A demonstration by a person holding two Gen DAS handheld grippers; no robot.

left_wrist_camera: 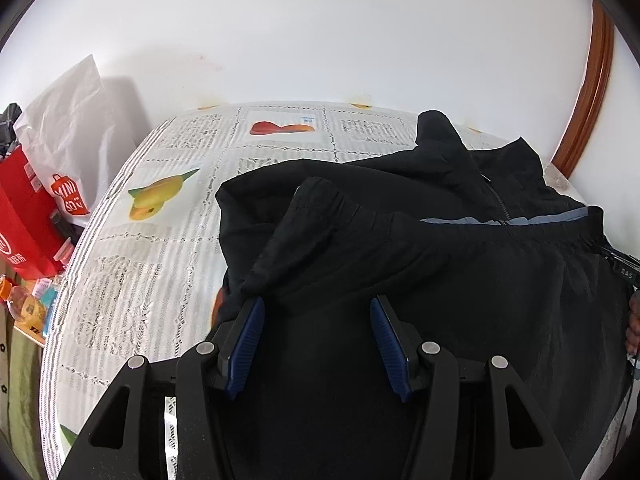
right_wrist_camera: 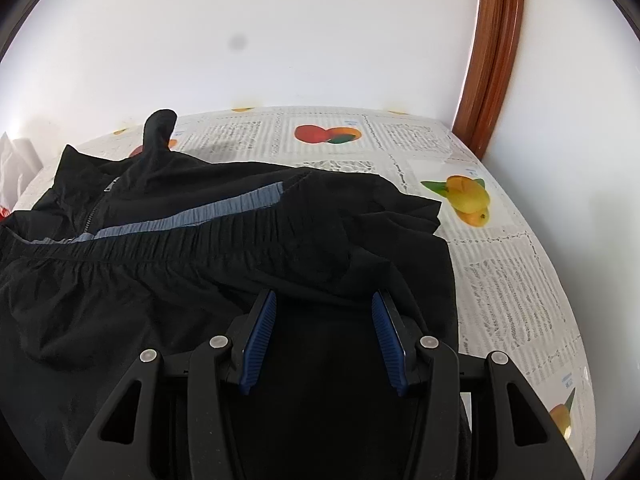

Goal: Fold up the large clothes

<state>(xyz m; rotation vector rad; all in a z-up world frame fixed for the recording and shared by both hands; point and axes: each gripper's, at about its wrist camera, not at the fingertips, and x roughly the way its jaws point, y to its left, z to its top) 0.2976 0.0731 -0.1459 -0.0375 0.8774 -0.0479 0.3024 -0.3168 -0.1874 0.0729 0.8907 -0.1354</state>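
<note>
A large black zip jacket with a grey stripe lies partly folded on the table, its elastic hem laid over the body. It also shows in the right wrist view. My left gripper is open with blue pads, low over the jacket's near left part, holding nothing. My right gripper is open too, low over the jacket's near right part. A sleeve end sticks up at the far side.
The table carries a white lace cloth with fruit prints. A white wall is behind it. A brown wooden frame stands at the right. Red and white shopping bags and a bottle sit off the table's left edge.
</note>
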